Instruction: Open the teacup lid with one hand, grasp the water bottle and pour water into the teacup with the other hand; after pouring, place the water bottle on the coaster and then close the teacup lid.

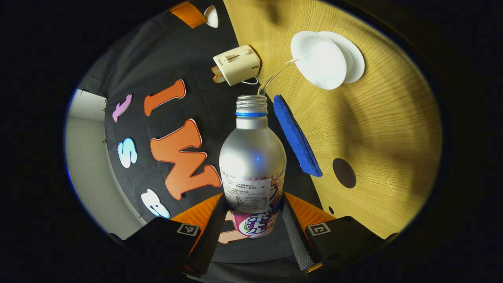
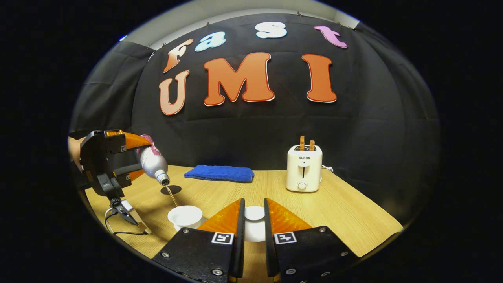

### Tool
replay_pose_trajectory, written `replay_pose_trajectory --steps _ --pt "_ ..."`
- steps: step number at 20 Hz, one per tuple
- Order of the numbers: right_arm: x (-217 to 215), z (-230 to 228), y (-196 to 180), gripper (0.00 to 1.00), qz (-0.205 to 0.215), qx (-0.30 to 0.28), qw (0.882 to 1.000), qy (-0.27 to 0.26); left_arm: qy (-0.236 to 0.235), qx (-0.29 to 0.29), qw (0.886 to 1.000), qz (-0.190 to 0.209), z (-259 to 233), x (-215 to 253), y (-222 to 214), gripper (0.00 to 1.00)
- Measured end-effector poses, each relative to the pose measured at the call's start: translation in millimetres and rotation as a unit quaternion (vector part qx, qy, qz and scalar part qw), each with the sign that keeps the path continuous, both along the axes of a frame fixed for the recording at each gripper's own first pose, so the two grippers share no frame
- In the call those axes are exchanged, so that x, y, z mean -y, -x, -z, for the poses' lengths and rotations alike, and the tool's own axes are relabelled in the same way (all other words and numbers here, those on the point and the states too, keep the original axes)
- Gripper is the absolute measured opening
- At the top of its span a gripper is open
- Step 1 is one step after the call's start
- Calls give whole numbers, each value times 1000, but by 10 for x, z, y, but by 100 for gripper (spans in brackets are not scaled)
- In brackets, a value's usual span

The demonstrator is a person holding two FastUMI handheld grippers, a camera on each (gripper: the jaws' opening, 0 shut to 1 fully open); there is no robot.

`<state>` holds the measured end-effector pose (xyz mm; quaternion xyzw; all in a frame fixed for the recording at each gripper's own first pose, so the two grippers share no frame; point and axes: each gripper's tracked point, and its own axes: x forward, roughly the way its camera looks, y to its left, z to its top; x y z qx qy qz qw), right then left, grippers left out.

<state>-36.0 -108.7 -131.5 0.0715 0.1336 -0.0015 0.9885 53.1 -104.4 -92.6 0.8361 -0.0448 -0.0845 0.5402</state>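
Around the work: a cream toaster (image 2: 303,169) with two slices of toast poking up, standing at the back of the wooden table (image 2: 346,212). A soft, fuzzy blue cloth (image 2: 219,173) folded flat near the wall, left of the toaster. A flat, dark, round coaster (image 2: 171,190) on the wood, between the cloth and the teacup. Nothing between bottle mouth and cup but air and water.

Left gripper (image 1: 253,220) pinching the water bottle (image 1: 252,165) low on its body, one finger on each side. Bottle smooth, silvery metal, rounded at the shoulders, with a ridged screw neck, a blue ring under it and a paper label. Tipped mouth-down over the teacup (image 2: 185,216), with a thin stream of water (image 2: 171,197) falling into it. Cup white, round, shiny, wide open on the table.

Right gripper (image 2: 254,222) holding the white teacup lid (image 2: 254,226) between its fingers, jaws close around it, beside the cup on its right. Lid round and smooth, with a small knob on top.
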Motion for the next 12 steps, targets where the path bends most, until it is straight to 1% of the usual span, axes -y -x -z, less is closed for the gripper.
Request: replay_pose_trajectory --steps 2,3,4,5,8,9,10,11,12 --pt "8 16 -15 23 2 -2 1000 -3 -5 2 1000 1 7 10 -3 85" --pt "5 10 -23 23 3 -3 1000 -4 -7 2 1000 2 3 11 -10 81" --pt "1 18 -15 23 2 -3 1000 -3 -7 3 1000 3 -3 27 0 87" --pt "-3 2 -21 23 1 -2 1000 -1 -8 4 1000 4 -14 39 -3 82" --pt "-36 -41 -38 23 -4 -1 1000 5 -10 5 1000 6 -60 41 -9 81" --pt "-54 -54 -50 23 -7 1 1000 9 -11 8 1000 8 -76 44 -10 85" --pt "-55 -73 -47 23 -7 3 1000 13 -13 9 1000 7 -94 39 -17 82" --pt "-64 -88 -46 23 -9 3 1000 15 -16 11 1000 6 -103 44 -33 84" --pt "-73 -107 -54 23 -10 5 1000 17 -18 13 1000 6 -135 27 -36 82"
